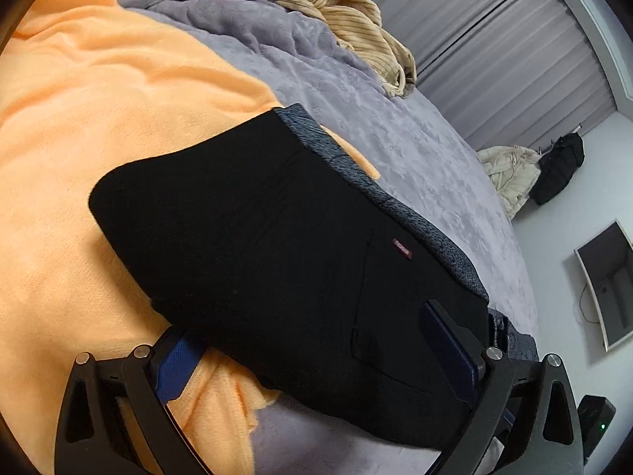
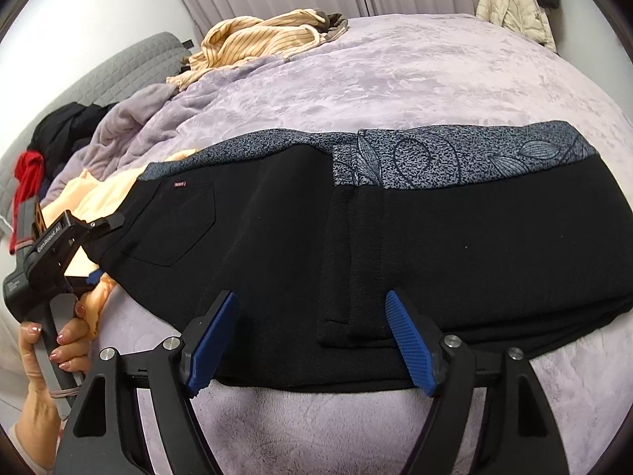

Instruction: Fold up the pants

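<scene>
Pants (image 2: 356, 237): black, with a grey patterned lining showing along the far edge; laid across a lilac bedspread (image 2: 395, 79), the pocket end resting on an orange blanket (image 1: 99, 118). Already doubled lengthwise and partly folded, judging by the layered edges near the middle.

Left to right in the right wrist view: a hand (image 2: 59, 340) gripping the handle of the left gripper (image 2: 103, 249) at the pocket end; the back pocket with its small red tag (image 2: 180, 184); the right gripper (image 2: 310, 340), jaws standing apart over the near edge, pads not pressing the cloth. The left gripper's jaws also stand apart, straddling the pocket corner (one pad over the blanket, one over the cloth).

Step in hand, as a judgement: both tongs are placed to take the near edge for the next fold. Next move calls for closing on all layers together, then carrying the edge across evenly.

Left wrist view alone shows a wall screen (image 1: 605, 289) and the blanket's spread; the right view alone shows the hand and a striped garment (image 2: 257, 39) beyond.
</scene>
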